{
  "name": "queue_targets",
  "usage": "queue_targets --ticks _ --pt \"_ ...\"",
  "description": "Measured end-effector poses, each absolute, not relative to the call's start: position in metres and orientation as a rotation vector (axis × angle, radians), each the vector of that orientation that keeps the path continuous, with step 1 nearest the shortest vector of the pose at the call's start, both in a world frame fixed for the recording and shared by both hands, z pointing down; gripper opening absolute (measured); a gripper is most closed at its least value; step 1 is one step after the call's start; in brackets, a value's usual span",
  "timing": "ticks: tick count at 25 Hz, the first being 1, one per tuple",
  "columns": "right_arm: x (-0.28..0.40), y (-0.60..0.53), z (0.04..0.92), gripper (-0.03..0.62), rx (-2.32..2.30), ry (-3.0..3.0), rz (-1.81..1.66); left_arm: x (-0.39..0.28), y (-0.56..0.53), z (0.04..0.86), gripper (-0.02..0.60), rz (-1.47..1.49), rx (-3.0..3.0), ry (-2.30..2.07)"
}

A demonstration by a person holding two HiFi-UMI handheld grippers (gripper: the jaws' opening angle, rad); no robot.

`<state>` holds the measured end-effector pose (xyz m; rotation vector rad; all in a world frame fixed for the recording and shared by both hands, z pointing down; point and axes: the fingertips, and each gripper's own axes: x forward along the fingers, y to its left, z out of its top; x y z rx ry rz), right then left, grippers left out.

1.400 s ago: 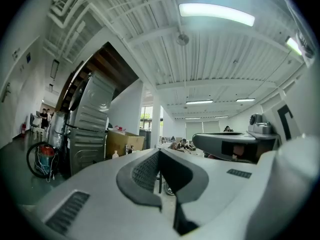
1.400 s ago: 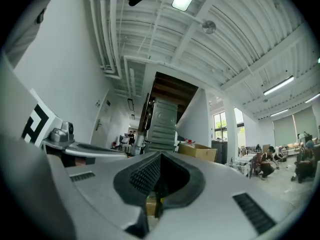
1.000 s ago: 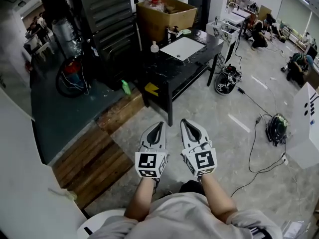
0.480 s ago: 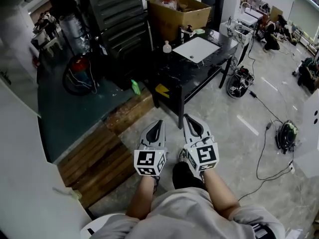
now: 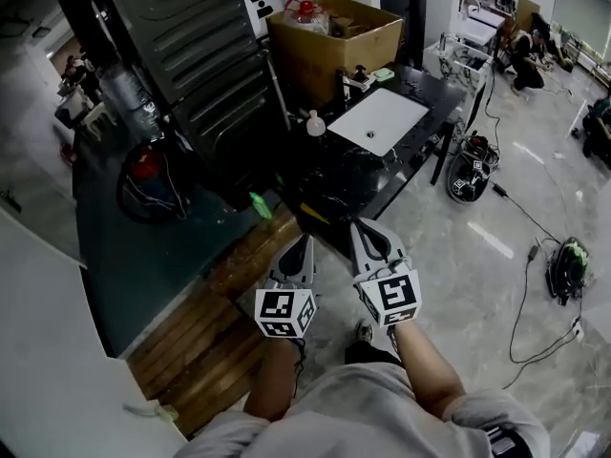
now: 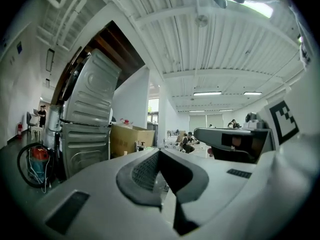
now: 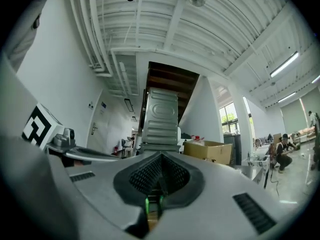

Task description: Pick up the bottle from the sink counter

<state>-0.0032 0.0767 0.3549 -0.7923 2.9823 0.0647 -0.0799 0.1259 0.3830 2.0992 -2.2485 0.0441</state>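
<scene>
A small white bottle (image 5: 314,123) stands upright at the left end of the black sink counter (image 5: 353,175), beside the white basin (image 5: 382,120). Both grippers are held side by side in front of the person, short of the counter's near edge. The left gripper (image 5: 302,247) is shut with nothing in it, and so is the right gripper (image 5: 368,233). In the left gripper view the left gripper (image 6: 160,156) has its jaws together and empty. In the right gripper view the right gripper (image 7: 160,159) looks the same. The bottle is well beyond both tips.
A big grey metal cabinet (image 5: 200,55) leans left of the counter, with a cardboard box (image 5: 334,36) behind it. A green bottle (image 5: 261,205) lies on the dark floor by wooden planks (image 5: 215,299). A red vacuum (image 5: 143,175) sits left; cables and devices (image 5: 563,256) lie right.
The person has walked forward, so the counter, bottle and basin now lie closer to the gripper tips. Both grippers stayed shut and side by side.
</scene>
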Motion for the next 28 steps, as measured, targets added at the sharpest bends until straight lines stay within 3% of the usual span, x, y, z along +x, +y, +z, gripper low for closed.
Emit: queue_targets --ticks 9,28 --pt "-0.033 -0.064 0.358 0.009 -0.893 2.993 0.052 -0.107 -0.003 0.403 0.009 0.031 2.123 -2.115" --pt "-0.138 -0.187 0.431 0.009 -0.962 3.169 0.016 -0.241 -0.159 0.487 0.009 0.199 2.147 -1.917"
